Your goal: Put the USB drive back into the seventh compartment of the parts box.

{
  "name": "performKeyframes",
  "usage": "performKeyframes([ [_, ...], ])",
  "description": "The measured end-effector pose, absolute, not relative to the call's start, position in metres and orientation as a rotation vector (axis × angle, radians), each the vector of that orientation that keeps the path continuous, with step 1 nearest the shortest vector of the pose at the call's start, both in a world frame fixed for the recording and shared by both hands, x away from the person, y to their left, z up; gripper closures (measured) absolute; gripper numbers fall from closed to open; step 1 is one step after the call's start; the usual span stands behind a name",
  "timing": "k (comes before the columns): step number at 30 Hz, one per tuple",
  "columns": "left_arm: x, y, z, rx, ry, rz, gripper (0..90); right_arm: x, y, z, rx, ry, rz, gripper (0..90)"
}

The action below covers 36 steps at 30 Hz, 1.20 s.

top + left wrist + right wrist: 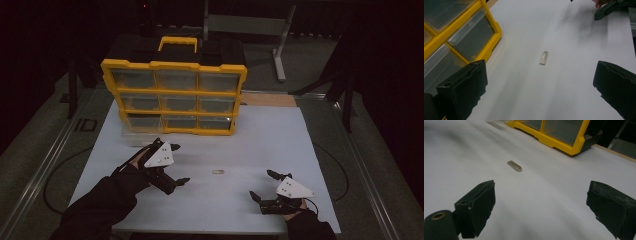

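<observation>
1. metal piece [218,172], small, flat and silvery, lies alone on the white table [280,145], just below the centre of the high view, between the two grippers and touching neither.
2. in the left gripper view the same piece sits at mid frame, a little right of centre, ahead of the jaws; in the right gripper view it sits in the upper middle, left of centre.
3. left gripper [175,164], at lower left of the high view, has its jaws spread wide and holds nothing; bare table shows between its pads.
4. right gripper [264,186], at lower right, is likewise wide open and empty, resting low near the table's front edge.
5. yellow drawer organizer [174,96] stands upright at upper centre of the high view, its clear drawers mostly closed; the bottom-left clear drawer [136,136] looks pulled out a little, though the light is dim.
6. progress, as i judge it: nothing is grasped yet, so the work is at its start. what is left seems to be closing on the piece, lifting it, and probably carrying it to a drawer.
</observation>
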<state>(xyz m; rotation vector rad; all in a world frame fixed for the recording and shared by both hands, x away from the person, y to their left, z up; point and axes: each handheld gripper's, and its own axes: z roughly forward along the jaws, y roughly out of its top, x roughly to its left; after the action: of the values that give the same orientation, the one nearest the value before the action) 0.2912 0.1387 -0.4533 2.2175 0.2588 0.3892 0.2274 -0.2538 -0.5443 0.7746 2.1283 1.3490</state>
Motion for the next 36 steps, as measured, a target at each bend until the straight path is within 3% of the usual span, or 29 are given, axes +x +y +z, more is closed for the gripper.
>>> performKeyframes([
  [36, 0.323, 0.067, -0.504, 2.317, 0.214, 0.213, 0.6, 0.228, -0.253, -0.545, 0.749, 2.147, 1.350, 8.7],
])
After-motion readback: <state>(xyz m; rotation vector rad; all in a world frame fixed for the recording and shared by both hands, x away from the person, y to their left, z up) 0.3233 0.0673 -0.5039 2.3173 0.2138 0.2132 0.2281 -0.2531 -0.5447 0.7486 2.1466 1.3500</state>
